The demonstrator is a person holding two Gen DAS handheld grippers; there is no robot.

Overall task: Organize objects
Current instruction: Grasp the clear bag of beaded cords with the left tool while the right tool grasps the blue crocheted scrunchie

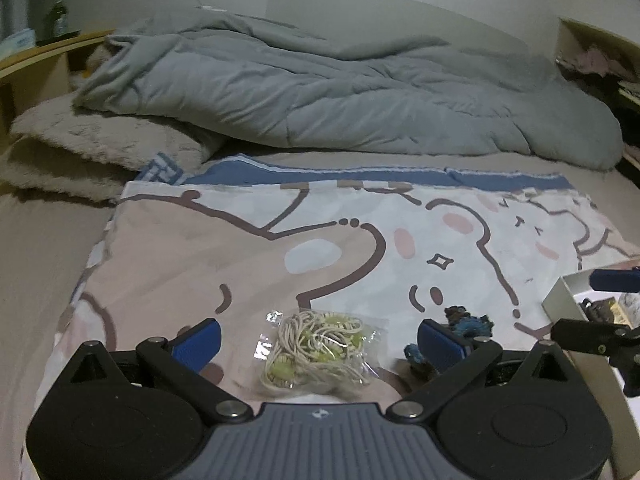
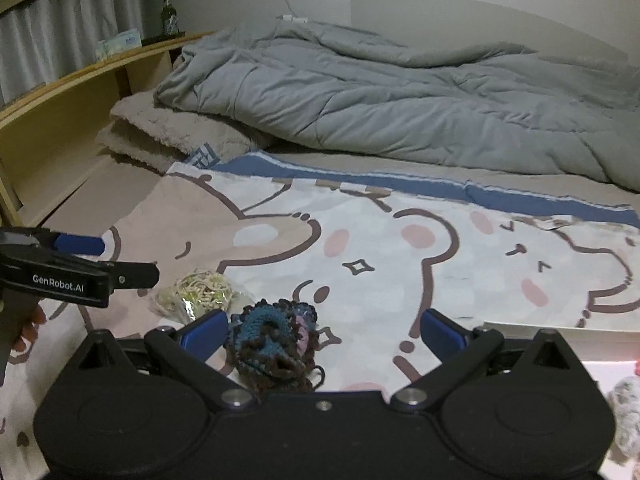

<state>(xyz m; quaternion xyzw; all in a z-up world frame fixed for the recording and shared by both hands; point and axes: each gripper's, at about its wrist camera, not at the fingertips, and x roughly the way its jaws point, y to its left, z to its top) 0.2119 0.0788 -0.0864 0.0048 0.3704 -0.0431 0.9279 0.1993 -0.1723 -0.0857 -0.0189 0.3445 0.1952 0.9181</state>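
Crocheted scrunchie (image 2: 272,344), teal and brown, lay on the cartoon bedsheet (image 2: 400,248), just inside the right gripper's (image 2: 322,334) left finger, jaws spread wide and gripping nothing! Left of that scrunchie sat a clear bag of cord and green beads (image 1: 316,346), framed between the left gripper's (image 1: 320,342) spread, empty fingers

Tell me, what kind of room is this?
Most likely a bedroom: a rumpled grey duvet lies on a bed, a cartoon-print sheet is spread in front of it, and a wooden shelf runs alongside the bed.
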